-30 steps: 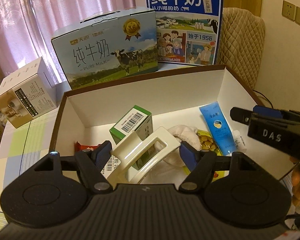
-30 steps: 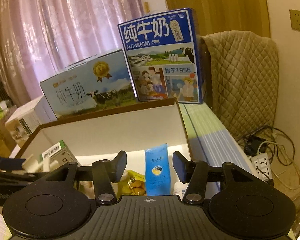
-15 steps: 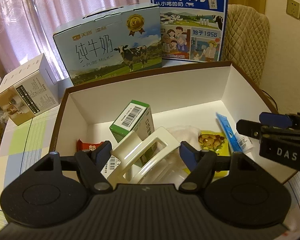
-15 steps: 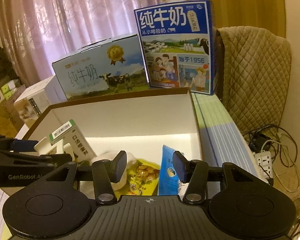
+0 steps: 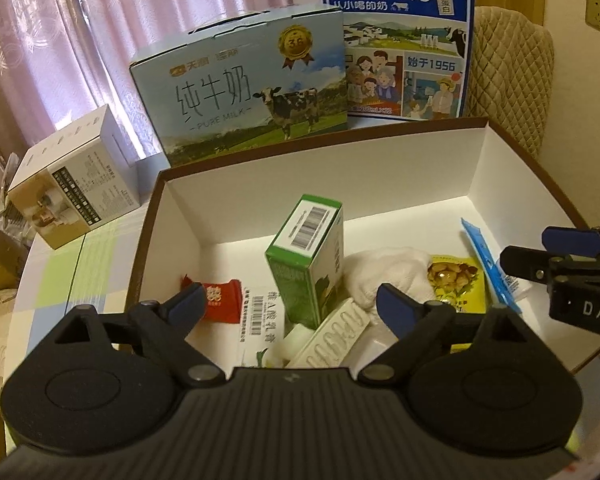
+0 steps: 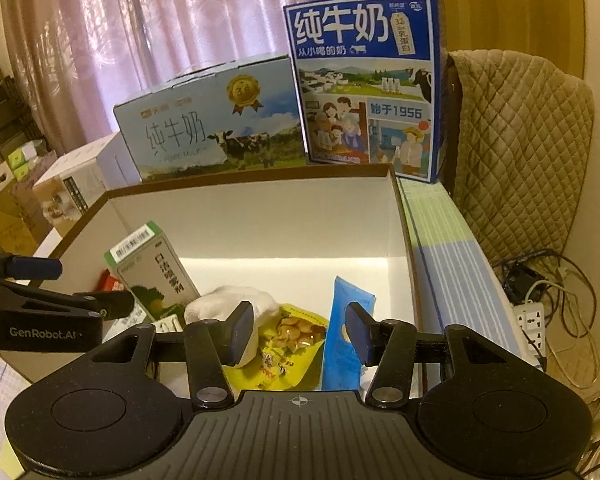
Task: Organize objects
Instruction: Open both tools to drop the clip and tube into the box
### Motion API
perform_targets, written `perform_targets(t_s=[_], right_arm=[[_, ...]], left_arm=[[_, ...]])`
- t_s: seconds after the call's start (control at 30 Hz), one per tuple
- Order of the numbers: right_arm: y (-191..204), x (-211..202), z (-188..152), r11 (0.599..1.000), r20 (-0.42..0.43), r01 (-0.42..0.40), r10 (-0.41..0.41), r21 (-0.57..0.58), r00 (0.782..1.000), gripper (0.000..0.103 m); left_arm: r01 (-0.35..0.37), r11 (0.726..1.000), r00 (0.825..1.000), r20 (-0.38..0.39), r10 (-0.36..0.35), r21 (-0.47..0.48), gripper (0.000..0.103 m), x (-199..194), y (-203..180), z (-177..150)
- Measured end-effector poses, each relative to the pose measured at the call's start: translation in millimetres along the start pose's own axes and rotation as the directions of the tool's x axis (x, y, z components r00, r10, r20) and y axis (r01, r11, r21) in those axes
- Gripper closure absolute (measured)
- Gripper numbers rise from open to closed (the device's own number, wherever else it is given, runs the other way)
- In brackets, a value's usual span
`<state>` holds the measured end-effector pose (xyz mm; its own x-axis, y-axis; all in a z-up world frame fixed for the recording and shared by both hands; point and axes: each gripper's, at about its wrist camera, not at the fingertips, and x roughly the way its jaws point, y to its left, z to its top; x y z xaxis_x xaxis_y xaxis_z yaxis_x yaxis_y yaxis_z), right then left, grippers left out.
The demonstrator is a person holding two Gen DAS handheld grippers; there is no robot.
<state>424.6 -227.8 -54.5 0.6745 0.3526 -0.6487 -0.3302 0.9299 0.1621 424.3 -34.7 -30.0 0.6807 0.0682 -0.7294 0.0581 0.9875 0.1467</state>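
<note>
A brown-rimmed cardboard box (image 5: 260,200) with white walls holds a green carton (image 5: 304,264), a white cloth (image 5: 384,272), a yellow snack packet (image 5: 456,280), a blue tube (image 5: 484,260), a red candy (image 5: 220,300) and a white hair clip (image 5: 336,340). The clip lies flat against the carton's base. My left gripper (image 5: 292,304) hangs open above the box's near side, nothing between its fingers. In the right wrist view, my right gripper (image 6: 300,332) is open over the snack packet (image 6: 296,340) and blue tube (image 6: 348,320). The left gripper (image 6: 80,286) shows at the left edge there.
Two milk cases stand behind the box, a pale one (image 5: 240,92) and a blue one (image 5: 396,40). A small white box (image 5: 72,196) sits at the left on the table. A quilted chair (image 6: 516,152) and a power strip with cables (image 6: 532,320) are at the right.
My left gripper opened and let go of the white clip, which now lies in the box by the green carton. The right gripper moved forward and lower over the box.
</note>
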Motion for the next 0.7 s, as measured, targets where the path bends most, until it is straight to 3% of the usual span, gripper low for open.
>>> perform_targets(t_s=[0.47,0.7], right_arm=[[13,-7,-9,0.998,-0.052,0.015,-0.018,-0.061,0.998,0.054],[31,-31,-7,0.996,-0.024,0.011,-0.014,-0.094,1.0,0.053]], left_arm=[[0.006,0.999,1.0,0.015,-0.006,-0.032,0.007,-21,21,-16],[0.004,0.999,0.999,0.039,-0.002,-0.033,0.007,-49,33,-29]])
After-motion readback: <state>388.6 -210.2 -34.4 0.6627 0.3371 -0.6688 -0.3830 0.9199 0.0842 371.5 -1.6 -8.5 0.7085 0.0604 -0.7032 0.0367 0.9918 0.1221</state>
